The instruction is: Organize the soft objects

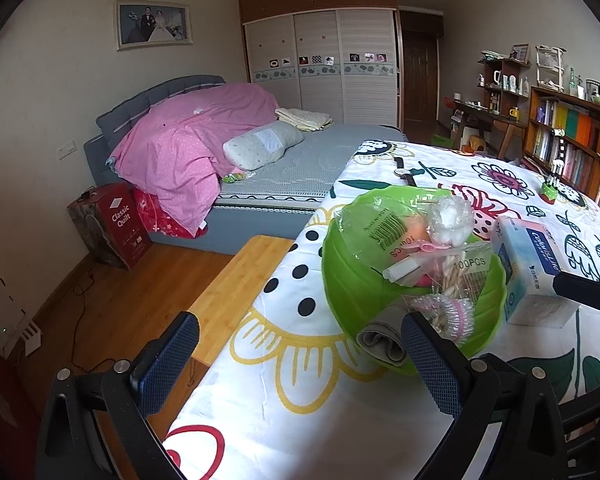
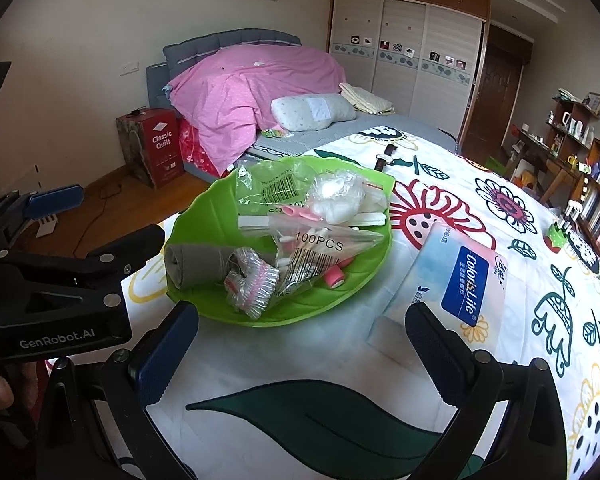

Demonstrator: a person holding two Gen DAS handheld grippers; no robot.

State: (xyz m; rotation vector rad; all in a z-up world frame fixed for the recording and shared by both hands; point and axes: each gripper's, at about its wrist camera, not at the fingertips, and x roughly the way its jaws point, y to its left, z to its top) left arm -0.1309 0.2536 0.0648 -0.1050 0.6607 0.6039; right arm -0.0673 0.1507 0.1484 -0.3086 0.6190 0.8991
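Your left gripper (image 1: 300, 354) and right gripper (image 2: 302, 342) both hang with jaws spread, empty. Green bowl (image 2: 204, 224) of soft items frame centre; tissue pack (image 2: 452, 280) just right.

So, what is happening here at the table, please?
A person holds two grippers over a flower-print tablecloth; the left gripper and the right gripper are both open and hold nothing. Between them, a green leaf-shaped tray already holds a cotton swab bag, a rolled grey cloth and other small packets. A tissue pack lies beside the tray.
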